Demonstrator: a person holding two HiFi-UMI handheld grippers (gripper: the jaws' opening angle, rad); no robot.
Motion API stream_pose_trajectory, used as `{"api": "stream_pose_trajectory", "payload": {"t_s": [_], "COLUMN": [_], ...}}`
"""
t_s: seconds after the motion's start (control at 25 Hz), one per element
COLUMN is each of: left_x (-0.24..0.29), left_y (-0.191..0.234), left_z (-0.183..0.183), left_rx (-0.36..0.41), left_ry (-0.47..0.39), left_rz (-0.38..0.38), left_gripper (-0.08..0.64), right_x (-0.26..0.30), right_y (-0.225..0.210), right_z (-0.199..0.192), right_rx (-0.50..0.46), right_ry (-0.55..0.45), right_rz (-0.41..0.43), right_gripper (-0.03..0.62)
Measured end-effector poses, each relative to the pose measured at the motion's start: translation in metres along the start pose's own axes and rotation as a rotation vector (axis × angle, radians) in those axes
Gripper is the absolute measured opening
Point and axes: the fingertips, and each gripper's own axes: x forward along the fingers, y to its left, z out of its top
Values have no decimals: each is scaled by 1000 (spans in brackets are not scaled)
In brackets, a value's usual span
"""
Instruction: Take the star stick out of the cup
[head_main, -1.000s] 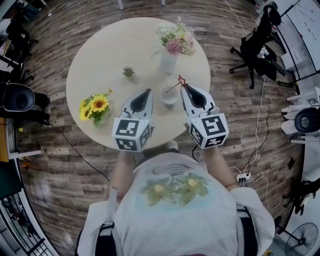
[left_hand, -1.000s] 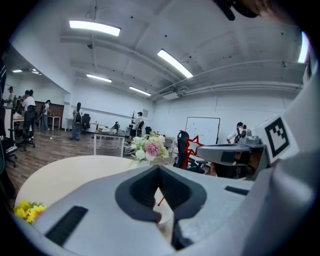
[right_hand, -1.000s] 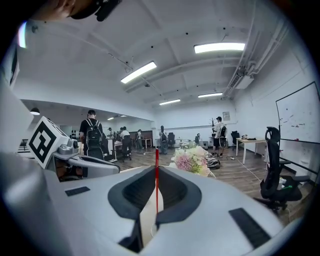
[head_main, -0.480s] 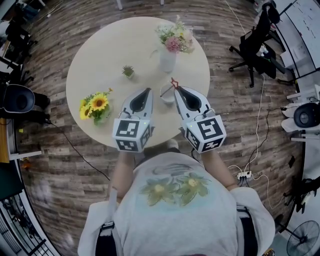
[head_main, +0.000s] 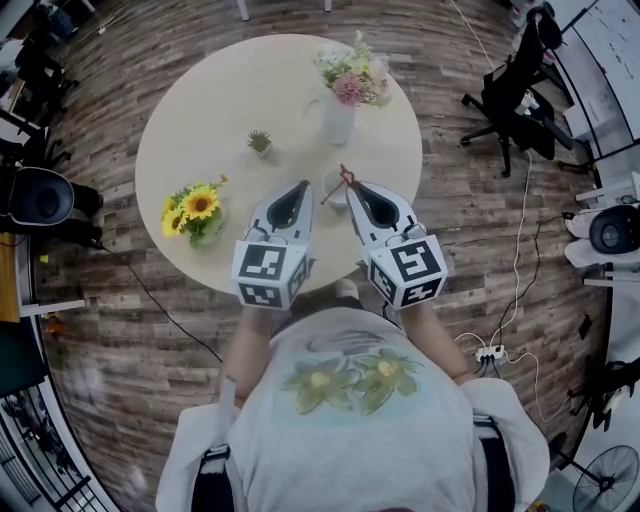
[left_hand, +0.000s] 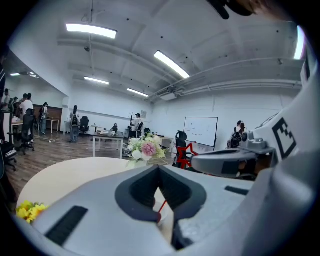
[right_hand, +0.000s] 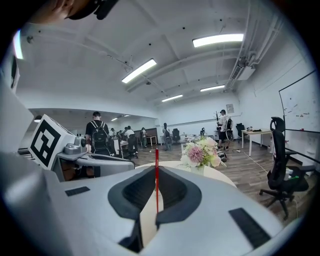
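A thin red star stick (head_main: 340, 181) is pinched in my right gripper (head_main: 349, 186), which is shut on it right beside the small white cup (head_main: 330, 184) near the round table's front edge. In the right gripper view the stick (right_hand: 156, 180) stands upright between the shut jaws of the right gripper (right_hand: 156, 169). I cannot tell whether its lower end is still inside the cup. My left gripper (head_main: 302, 184) hovers just left of the cup, shut and holding nothing. In the left gripper view a piece of the stick (left_hand: 161, 207) shows behind the left gripper (left_hand: 159, 167).
On the beige table (head_main: 220, 100) stand a white vase of pink flowers (head_main: 338, 118), a sunflower bunch (head_main: 195, 212) at the left and a tiny potted plant (head_main: 260, 143). A black office chair (head_main: 515, 90) stands on the wood floor to the right.
My right gripper has shifted left and a little toward me, carrying the star stick over the cup. The left gripper has drifted slightly right.
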Motion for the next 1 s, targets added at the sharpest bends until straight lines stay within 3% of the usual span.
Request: {"api": "stream_pose_trajectory", "payload": {"t_s": [1.0], "left_x": [-1], "left_y": [-3], "left_z": [-5], "left_rx": [8], "left_ry": [9], "left_rz": [20], "left_gripper": [-2], "right_x": [10], "right_y": [8], "right_z": [-9], "right_rx": [-11], "right_ry": [53], "right_rz": [28], "right_gripper": [29]}}
